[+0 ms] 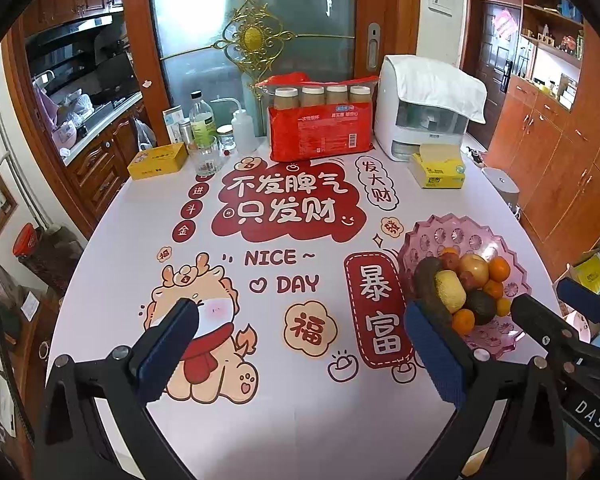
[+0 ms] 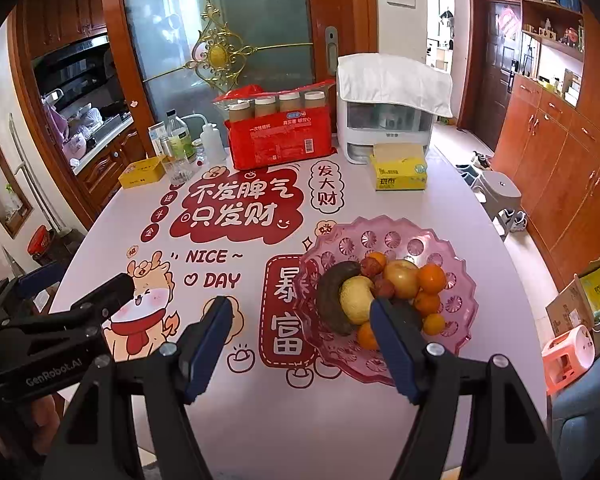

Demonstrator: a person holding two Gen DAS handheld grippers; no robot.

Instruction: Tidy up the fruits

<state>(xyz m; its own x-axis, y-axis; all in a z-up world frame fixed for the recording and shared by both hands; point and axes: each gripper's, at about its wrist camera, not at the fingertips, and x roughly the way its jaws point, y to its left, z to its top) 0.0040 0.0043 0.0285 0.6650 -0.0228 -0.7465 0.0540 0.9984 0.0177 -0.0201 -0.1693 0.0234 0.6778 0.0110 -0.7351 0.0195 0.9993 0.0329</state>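
Right wrist view: fruits [image 2: 384, 292] all piled in pink bowl [image 2: 456, 240], so task looks done/unstarted; both tools, right [image 2: 300, 320] & left [image 2: 80, 292], spread, empty.

I count one pink bowl [image 2: 400, 236] at lower right, five oranges [image 2: 431, 278], one apple [image 2: 400, 276], four capped bottles [image 2: 278, 105] at upper centre, two yellow boxes [image 2: 400, 170], and two grippers [image 2: 300, 344].

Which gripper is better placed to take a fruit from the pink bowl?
Probably the right gripper: it is open and empty, with the pink bowl just ahead. The left gripper faces bare table.
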